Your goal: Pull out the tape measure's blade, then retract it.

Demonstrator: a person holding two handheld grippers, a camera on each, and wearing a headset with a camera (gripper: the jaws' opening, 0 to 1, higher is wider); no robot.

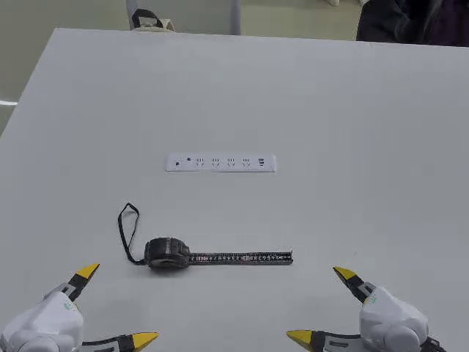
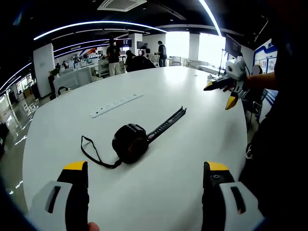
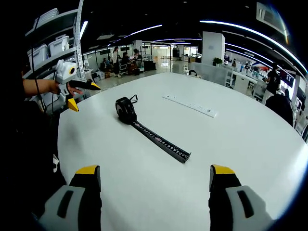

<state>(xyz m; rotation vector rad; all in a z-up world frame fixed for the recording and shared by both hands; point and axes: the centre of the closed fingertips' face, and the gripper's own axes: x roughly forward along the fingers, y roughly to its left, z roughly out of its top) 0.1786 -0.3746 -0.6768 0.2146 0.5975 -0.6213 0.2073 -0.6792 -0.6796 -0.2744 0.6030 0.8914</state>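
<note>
Cut off at head view bottom: left hand-held gripper (image 1: 117, 304), right hand-held gripper (image 1: 320, 304) | pose: both over table (image 1: 330, 110), jaws spread, empty | position: tape measure (image 1: 167, 253) on table between them, blade (image 1: 242, 258) out

On table (image 1: 352, 110): tape measure case (image 1: 167, 253) at centre, blade (image 1: 242, 258) lying flat toward 3 o'clock, strap (image 1: 126, 229) at 10. Power strip (image 1: 220, 162) behind at 1 o'clock, well apart. Left gripper (image 1: 116, 304) at 7, right gripper (image 1: 322, 304) at 4, both apart from the case.
</note>
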